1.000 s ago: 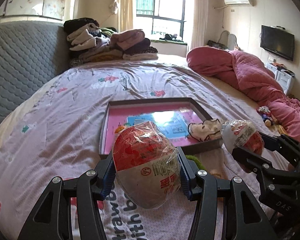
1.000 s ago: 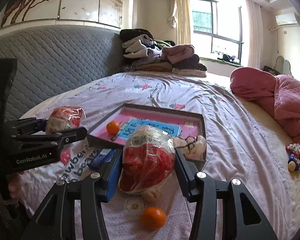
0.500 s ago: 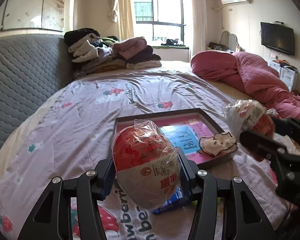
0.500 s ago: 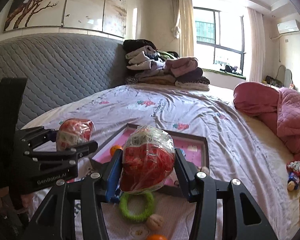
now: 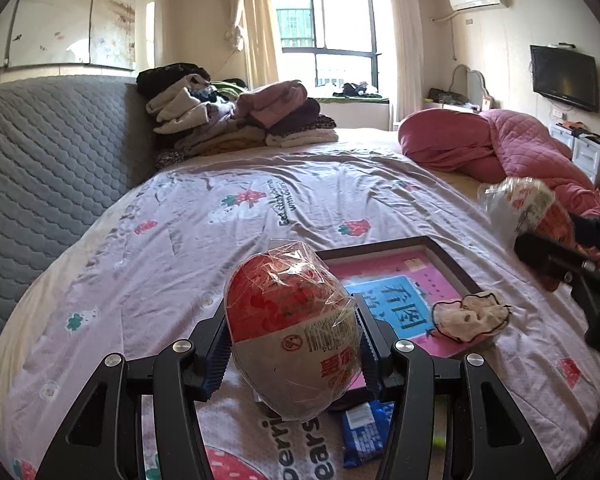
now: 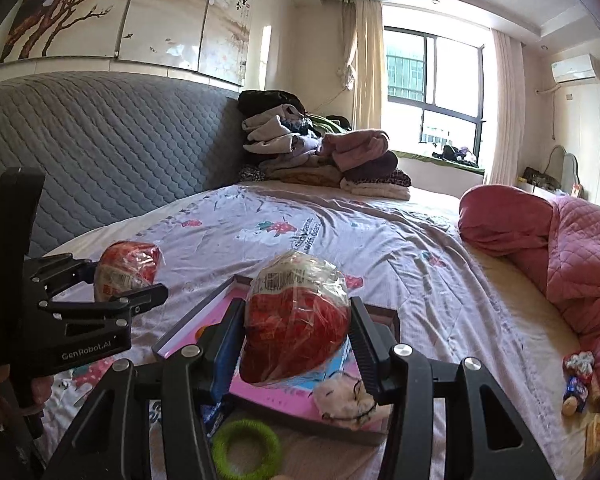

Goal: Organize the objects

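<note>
My left gripper (image 5: 292, 344) is shut on a red and white egg-shaped pack in crinkly plastic wrap (image 5: 290, 324), held above the bedspread. My right gripper (image 6: 296, 332) is shut on a second wrapped red and white egg pack (image 6: 296, 316). Each gripper shows in the other's view: the right one with its pack (image 5: 528, 208) at the right edge, the left one with its pack (image 6: 126, 268) at the left. Below both lies a dark-framed pink tray (image 5: 440, 256) with a blue card (image 5: 404, 304) and a small cream plush (image 5: 468, 316) on its rim.
A green ring (image 6: 246, 446) and a blue packet (image 5: 364, 424) lie on the bedspread in front of the tray. Folded clothes (image 5: 236, 120) are stacked by the grey headboard (image 5: 40, 168). A pink quilt (image 5: 500, 144) is heaped at the right, small toys (image 6: 576, 380) beside it.
Both grippers have risen and drawn back from the tray with their egg packs still held. The tray now sits lower and further right in the left wrist view, and the oranges have dropped out of sight.
</note>
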Tool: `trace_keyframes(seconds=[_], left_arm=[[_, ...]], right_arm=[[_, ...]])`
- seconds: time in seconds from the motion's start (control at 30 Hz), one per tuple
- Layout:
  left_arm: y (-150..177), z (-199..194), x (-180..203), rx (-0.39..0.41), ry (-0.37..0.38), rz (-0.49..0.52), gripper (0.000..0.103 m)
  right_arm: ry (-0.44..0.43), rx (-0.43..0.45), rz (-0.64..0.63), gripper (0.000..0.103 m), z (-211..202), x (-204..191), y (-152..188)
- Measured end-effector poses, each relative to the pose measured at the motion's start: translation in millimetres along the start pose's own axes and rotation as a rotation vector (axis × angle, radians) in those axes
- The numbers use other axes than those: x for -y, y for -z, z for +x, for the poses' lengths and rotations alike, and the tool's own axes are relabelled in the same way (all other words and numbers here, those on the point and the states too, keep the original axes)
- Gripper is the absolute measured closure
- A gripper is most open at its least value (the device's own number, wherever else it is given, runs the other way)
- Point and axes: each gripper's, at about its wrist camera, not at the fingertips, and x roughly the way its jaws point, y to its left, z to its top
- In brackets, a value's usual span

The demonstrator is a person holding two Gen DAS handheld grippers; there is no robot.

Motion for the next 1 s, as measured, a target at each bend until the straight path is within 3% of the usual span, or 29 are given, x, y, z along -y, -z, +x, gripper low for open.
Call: trace_keyframes(seconds=[0.47,1.0], left_arm=[[-16,33,-13,-0.011,0.014,-0.001,0.047],[23,101,19,-0.157,0.096,0.055,0.047]], right_arm=[[-0.004,-0.014,-0.021,0.052,43,4,-4],[0.009,-0.11,-0.025,0.052,98,14,14]])
